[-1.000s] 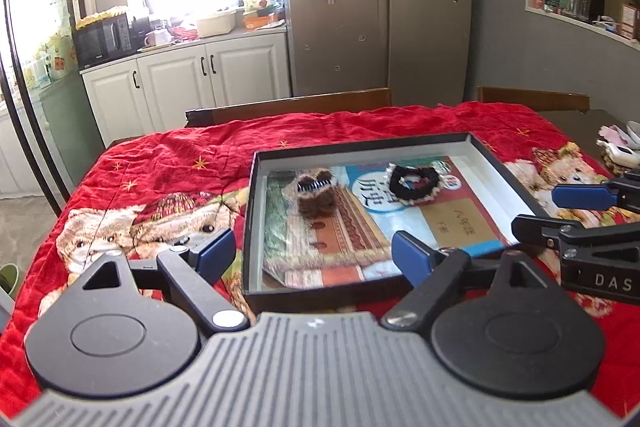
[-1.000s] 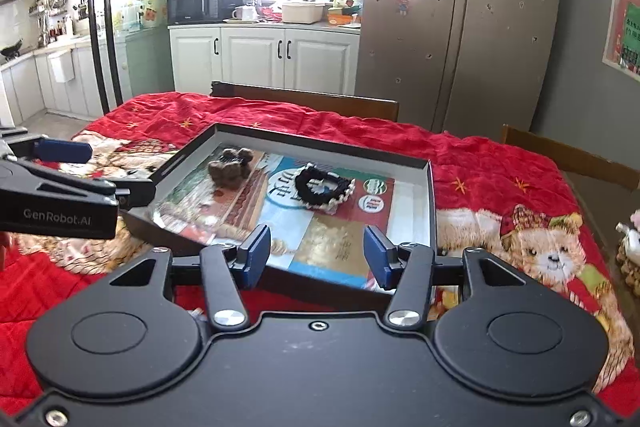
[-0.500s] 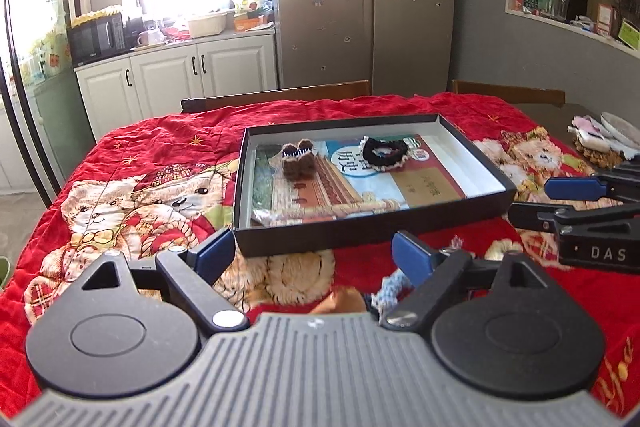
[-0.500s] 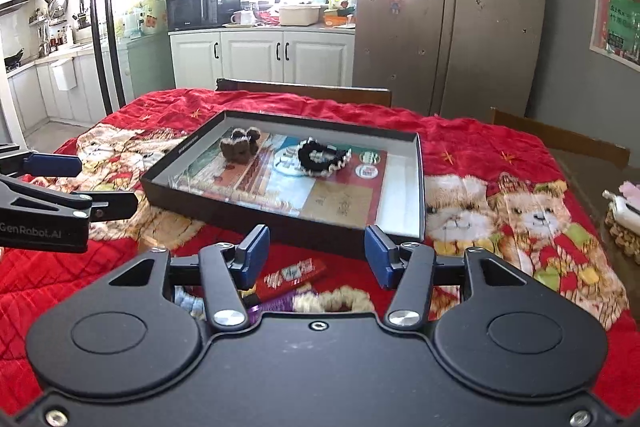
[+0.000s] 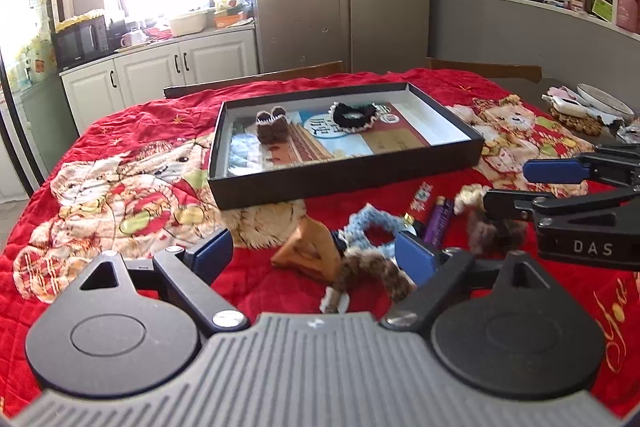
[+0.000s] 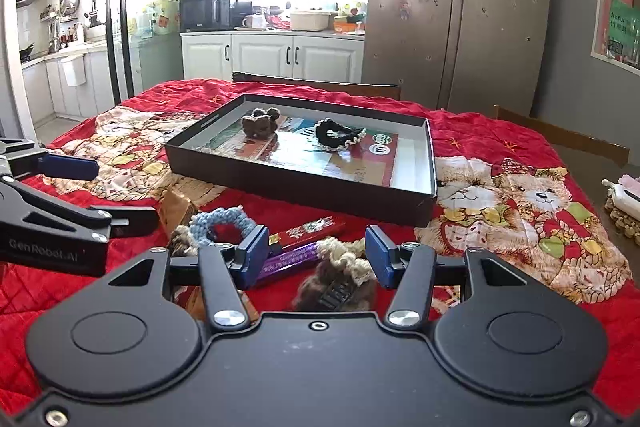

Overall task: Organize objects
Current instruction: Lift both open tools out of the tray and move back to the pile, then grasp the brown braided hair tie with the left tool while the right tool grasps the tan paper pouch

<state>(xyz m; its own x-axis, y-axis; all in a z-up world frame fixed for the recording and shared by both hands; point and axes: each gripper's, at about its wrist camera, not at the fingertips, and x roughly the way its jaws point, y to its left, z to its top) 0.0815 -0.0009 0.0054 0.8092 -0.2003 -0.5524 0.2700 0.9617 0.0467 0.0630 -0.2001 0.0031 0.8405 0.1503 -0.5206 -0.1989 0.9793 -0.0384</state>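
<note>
Since both tongs, left tongs [image 5: 314, 253] and right tongs [image 6: 316, 254], pulled back from the box [image 5: 344, 183] spread and empty, loose scrunchies [image 6: 222, 225] come next.

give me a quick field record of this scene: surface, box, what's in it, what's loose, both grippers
surface: red teddy-bear blanket over a table
box: shallow black box, open, lying flat
in box: brown hair clip, black scrunchie, on printed paper
loose, in front of box: blue scrunchie, purple stick, red packet, brown furry scrunchie
left gripper: open, empty
right gripper: open, above the brown furry scrunchie, not gripping
</note>
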